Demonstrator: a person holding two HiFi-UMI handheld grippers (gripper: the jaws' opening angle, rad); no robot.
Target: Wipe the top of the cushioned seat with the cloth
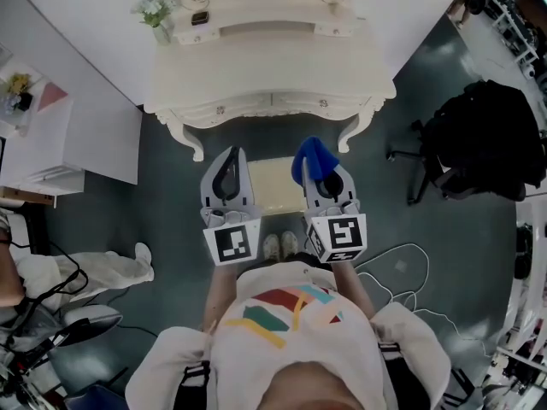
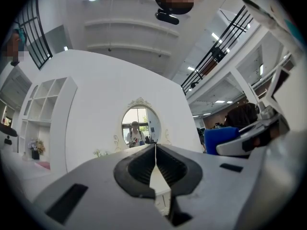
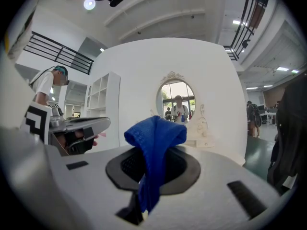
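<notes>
Cloth (image 3: 154,143), blue, is pinched in your right gripper (image 1: 327,178): the jaws are clamped on it, and it bunches up above the tips and hangs down between them. Your left gripper (image 1: 229,165) holds nothing, its jaws pressed together along one thin seam.

From your head view both grippers are held side by side above the cushioned seat (image 1: 275,186), a pale cream square showing in the gap between them, and they cover its left and right edges. The cloth is well apart from the seat top. Your shoes (image 1: 281,244) stand just at the seat's near edge.

Directly beyond the seat is a cream dressing table (image 1: 265,67) with curved legs; the seat may be tucked slightly under its front. An oval mirror (image 2: 139,126) sits on the table, with a small flower pot (image 1: 156,11) near its left end. To your right is a black office chair (image 1: 487,139), and white cables (image 1: 402,267) trail on the floor.
</notes>
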